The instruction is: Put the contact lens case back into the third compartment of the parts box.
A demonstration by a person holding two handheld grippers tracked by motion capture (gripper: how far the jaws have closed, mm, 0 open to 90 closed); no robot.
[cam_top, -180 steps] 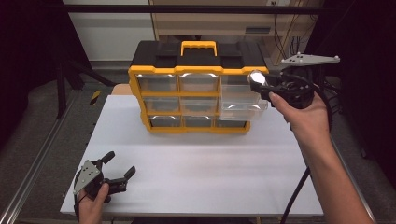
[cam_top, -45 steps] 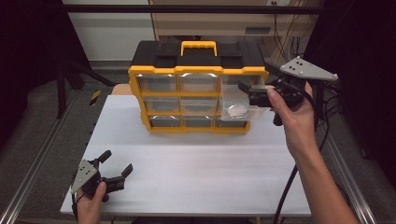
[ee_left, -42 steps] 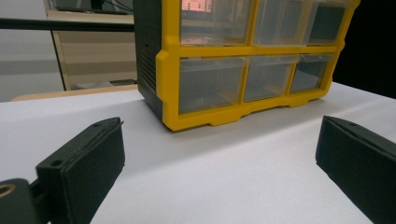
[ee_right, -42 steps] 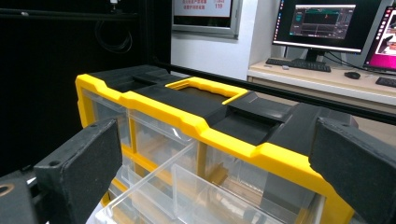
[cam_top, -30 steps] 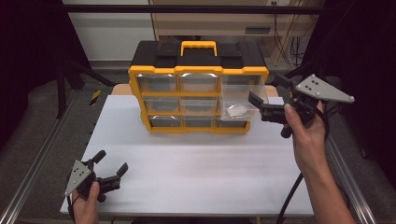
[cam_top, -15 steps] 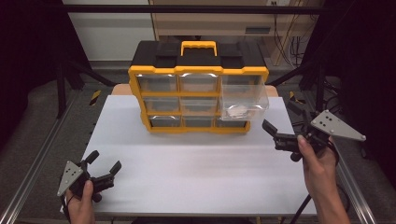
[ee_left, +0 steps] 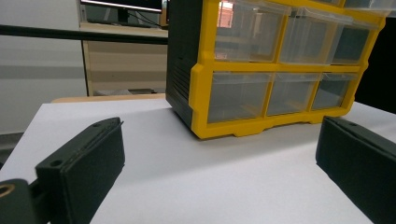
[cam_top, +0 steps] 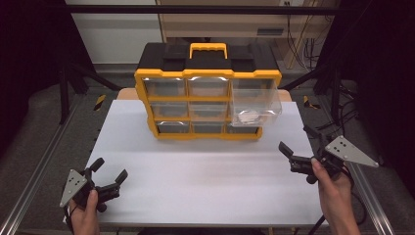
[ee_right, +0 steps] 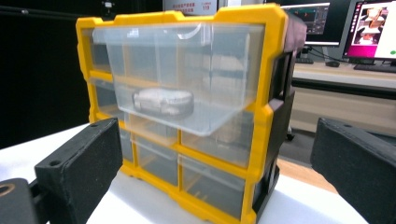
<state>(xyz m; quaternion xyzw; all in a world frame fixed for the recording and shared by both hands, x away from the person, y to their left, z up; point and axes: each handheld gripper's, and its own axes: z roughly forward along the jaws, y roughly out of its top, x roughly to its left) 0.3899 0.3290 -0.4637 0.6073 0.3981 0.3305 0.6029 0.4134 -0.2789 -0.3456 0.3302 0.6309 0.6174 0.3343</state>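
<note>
While the yellow organiser (cam_top: 208,93) stands at the far middle of the white tabletop (cam_top: 205,171), its top right drawer (cam_top: 256,102) juts out, pulled open, with a pale object (ee_right: 163,101) lying inside; the right gripper (cam_top: 298,147) hangs near the tabletop's right edge, jaws wide apart and empty; the left gripper (cam_top: 108,174) sits at the near left corner, jaws likewise apart.
</note>
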